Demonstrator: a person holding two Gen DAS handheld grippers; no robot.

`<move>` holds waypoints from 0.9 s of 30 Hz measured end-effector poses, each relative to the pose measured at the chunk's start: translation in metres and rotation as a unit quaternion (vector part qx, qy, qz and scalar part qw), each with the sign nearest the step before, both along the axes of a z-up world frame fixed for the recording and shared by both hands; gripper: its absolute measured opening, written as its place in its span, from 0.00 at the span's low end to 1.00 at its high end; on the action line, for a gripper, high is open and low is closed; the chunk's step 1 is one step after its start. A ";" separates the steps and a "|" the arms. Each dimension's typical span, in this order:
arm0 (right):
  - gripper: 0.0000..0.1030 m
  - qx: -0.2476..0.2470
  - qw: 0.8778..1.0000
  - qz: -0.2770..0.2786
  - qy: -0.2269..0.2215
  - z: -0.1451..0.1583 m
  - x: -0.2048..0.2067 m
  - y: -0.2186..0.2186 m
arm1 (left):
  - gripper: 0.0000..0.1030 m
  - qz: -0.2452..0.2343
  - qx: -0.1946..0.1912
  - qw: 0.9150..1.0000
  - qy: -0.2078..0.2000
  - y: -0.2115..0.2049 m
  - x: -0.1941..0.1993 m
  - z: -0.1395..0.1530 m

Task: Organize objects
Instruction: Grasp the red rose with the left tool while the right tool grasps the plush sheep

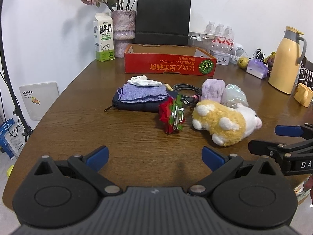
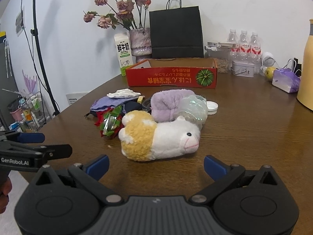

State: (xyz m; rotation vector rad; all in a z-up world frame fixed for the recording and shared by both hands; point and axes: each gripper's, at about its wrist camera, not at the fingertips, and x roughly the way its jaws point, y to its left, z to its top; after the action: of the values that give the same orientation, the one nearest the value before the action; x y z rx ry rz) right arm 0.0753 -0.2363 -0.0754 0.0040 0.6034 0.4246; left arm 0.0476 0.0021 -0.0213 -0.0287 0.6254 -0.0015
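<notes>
Right wrist view: the right claw (image 2: 155,164) hovers wide open and empty over the wooden surface (image 2: 244,129), directly facing a yellow-and-white plush hamster (image 2: 158,137) lying on its side. The left claw (image 1: 155,155), equally spread and holding nothing, waits beside it, aimed at a red fabric rose hair clip (image 1: 172,115). Behind them sits a loose cluster: a purple knitted pouch (image 1: 141,95) on a dark zip case (image 1: 133,104), a white cloth (image 1: 143,82), a coiled cable (image 1: 185,90), a lilac plush roll (image 2: 168,103) and an iridescent wrapped ball (image 2: 193,107). The likely destination, an open red cardboard box (image 2: 172,77) printed with a green pumpkin and upside-down Japanese script, stands farther back. The plush looks the natural first pick; closing across its soft middle, low to the wood, should hold it without snagging the clip touching its rear. A milk carton (image 1: 103,37) reads "FRESH MILK"; the left tool bears "GenRobot.AI".
</notes>
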 end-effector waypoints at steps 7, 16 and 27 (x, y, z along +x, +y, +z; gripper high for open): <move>1.00 0.003 1.000 0.004 0.004 -0.007 0.026 0.008 | 1.00 0.006 -0.002 1.000 0.010 0.004 0.028 -0.008; 1.00 0.003 1.000 0.006 0.001 -0.011 0.050 0.015 | 1.00 0.016 -0.010 1.000 0.019 0.015 0.049 -0.014; 1.00 -0.005 1.000 0.013 0.005 -0.016 0.065 0.018 | 1.00 0.021 -0.014 0.999 0.020 0.017 0.068 -0.015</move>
State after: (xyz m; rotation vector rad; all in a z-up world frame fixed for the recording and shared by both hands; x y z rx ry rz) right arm 0.1403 -0.2181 -0.0909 -0.0109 0.6148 0.4473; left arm 0.1158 0.0191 -0.0360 -0.0687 0.6651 0.0314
